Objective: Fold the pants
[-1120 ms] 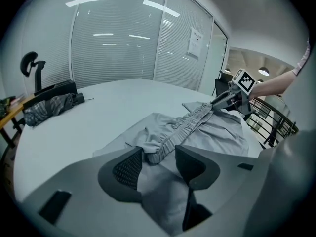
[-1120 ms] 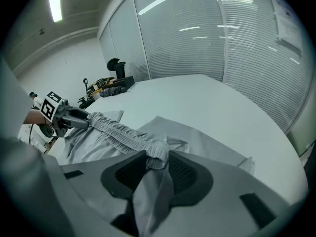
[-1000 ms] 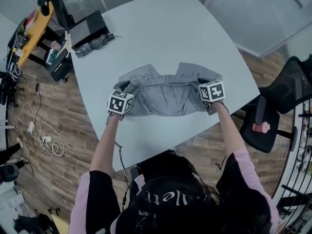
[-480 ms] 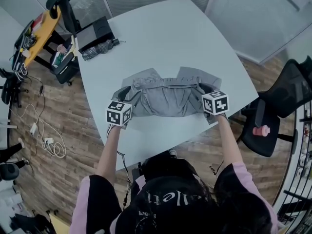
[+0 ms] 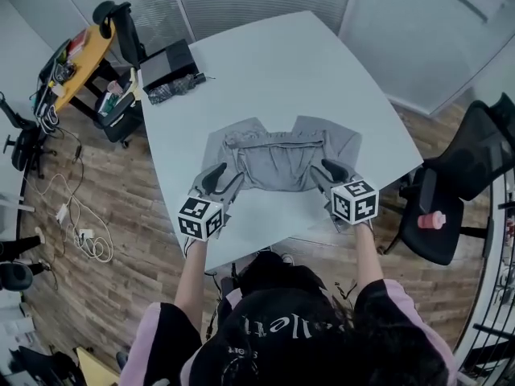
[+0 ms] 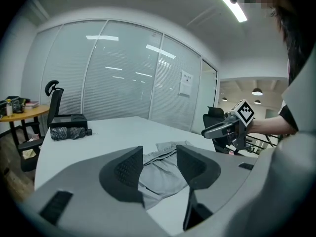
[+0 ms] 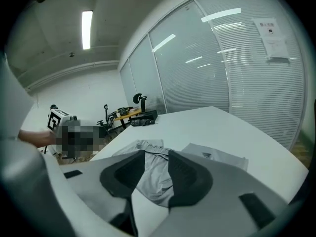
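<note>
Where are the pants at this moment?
Head view: the gray pants lie on the white table, centred near the person's edge, far from the folded umbrella at its far-left corner.

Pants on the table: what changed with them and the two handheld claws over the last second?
Both the left gripper and the right gripper drew back off the ends of the pants toward the person. Neither holds cloth now, and the right one's jaws are closing on nothing. The pants stayed folded in place on the table.
</note>
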`<state>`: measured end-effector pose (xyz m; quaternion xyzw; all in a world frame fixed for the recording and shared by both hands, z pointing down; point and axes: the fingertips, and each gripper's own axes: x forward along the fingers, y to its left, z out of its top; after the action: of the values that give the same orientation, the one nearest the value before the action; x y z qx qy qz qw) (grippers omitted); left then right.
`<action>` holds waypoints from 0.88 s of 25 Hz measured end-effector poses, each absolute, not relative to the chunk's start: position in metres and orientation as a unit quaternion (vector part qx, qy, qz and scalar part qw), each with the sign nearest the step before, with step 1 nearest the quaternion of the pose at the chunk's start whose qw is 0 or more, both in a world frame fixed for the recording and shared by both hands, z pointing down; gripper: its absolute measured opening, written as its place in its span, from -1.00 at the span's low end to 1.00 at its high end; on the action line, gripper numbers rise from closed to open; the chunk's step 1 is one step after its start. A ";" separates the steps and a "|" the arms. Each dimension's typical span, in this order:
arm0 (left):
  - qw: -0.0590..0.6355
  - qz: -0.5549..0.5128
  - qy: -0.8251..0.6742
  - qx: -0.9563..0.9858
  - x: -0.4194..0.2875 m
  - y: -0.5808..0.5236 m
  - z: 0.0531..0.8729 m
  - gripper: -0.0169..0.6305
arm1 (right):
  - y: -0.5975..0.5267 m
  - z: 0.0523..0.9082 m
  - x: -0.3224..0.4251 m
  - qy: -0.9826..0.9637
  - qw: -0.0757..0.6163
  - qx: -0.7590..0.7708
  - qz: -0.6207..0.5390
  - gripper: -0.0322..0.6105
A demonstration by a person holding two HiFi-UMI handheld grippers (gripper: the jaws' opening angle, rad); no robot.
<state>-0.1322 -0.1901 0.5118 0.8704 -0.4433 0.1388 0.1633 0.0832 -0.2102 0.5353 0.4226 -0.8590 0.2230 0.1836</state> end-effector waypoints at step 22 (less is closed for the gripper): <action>0.159 0.113 -0.504 0.841 -0.107 -0.014 0.474 -0.36 | -0.055 0.495 0.057 -0.908 0.129 0.334 0.217 -0.65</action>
<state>-0.1066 -0.0141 0.4738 0.8414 -0.5039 0.1131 0.1594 0.0566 -0.0551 0.4945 0.3338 -0.9083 0.2166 0.1292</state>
